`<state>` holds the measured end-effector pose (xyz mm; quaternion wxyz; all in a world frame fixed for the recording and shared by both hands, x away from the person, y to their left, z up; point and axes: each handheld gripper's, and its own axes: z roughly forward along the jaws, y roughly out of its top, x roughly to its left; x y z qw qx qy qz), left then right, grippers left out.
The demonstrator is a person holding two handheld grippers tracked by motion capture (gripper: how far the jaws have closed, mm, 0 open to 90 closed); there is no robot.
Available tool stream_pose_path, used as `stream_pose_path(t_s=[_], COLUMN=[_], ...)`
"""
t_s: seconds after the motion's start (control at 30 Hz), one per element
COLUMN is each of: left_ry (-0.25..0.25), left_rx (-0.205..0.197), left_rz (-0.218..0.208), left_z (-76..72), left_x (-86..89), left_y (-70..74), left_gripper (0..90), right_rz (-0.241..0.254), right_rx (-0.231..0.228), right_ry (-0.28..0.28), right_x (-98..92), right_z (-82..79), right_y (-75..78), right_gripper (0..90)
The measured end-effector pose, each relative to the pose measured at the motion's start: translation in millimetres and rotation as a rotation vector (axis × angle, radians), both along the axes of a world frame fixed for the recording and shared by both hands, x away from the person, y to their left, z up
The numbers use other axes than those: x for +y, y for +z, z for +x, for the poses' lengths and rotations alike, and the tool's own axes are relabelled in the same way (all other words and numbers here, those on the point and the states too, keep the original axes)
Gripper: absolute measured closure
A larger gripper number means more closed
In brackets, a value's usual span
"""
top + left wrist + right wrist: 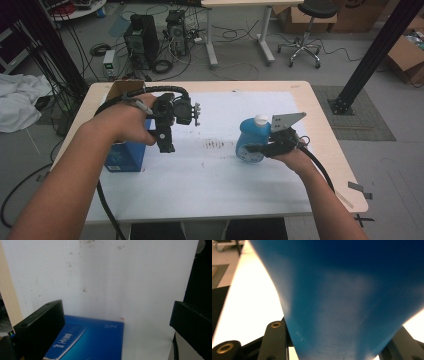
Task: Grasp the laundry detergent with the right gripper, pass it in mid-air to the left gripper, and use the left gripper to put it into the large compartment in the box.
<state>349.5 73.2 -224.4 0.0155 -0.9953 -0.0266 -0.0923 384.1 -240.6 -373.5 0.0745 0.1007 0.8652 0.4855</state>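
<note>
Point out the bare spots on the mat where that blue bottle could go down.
Widest bare stretch: mat between blue box and blue bottle, plus the near edge. The far strip is free too. Crowded: left side, around the box and left gripper.

You have one blue bottle [252, 139] right of the blue box [125, 156], one such box, one white mat [210, 165] beneath, and two grippers.

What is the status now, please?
Right gripper shut on blue bottle. Left gripper open above blue box. Nothing in the way.
</note>
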Motion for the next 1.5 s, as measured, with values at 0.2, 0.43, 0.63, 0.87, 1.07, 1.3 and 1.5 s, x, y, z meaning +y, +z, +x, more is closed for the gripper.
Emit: stream_pose_path(t_s=[0.2, 0.43, 0.63, 0.87, 1.07, 1.3, 1.5], left_ry=[-0.016, -0.034, -0.044, -0.053, -0.058, -0.061, -0.067], left_rx=[0.012, 0.032, 0.044, 0.059, 0.068, 0.08, 0.088], left_rz=[-0.003, -0.003, -0.003, -0.008, -0.003, -0.005, -0.012], left_z=[-0.1, -1.3, -1.0, -3.4, -6.2, -8.0, -8.9], left_x=[-9.0, -18.3, -23.2, -26.9, -28.0, -27.3, -29.2], left_y=[1.8, 1.3, -2.5, -6.5, -8.7, -10.4, -14.1], left_gripper=[0.3, 0.2, 0.1, 0.1, 0.1, 0.1, 0.1], right_rz=[-0.017, -0.028, -0.032, -0.044, -0.059, -0.062, -0.047], right_rx=[-0.01, 0.017, 0.037, 0.048, 0.053, 0.066, 0.069], right_ry=[0.074, 0.138, 0.193, 0.251, 0.284, 0.299, 0.305], right_x=[9.6, 25.6, 47.2, 82.0, 109.1, 123.6, 133.3], right_z=[-9.9, -16.6, -23.2, -28.4, -30.9, -31.5, -31.3], right_y=[17.7, 22.2, 17.6, 13.3, 4.6, -3.5, -4.7], right_gripper=[46.9, 46.8, 46.8, 46.8, 46.8, 46.8, 46.8])
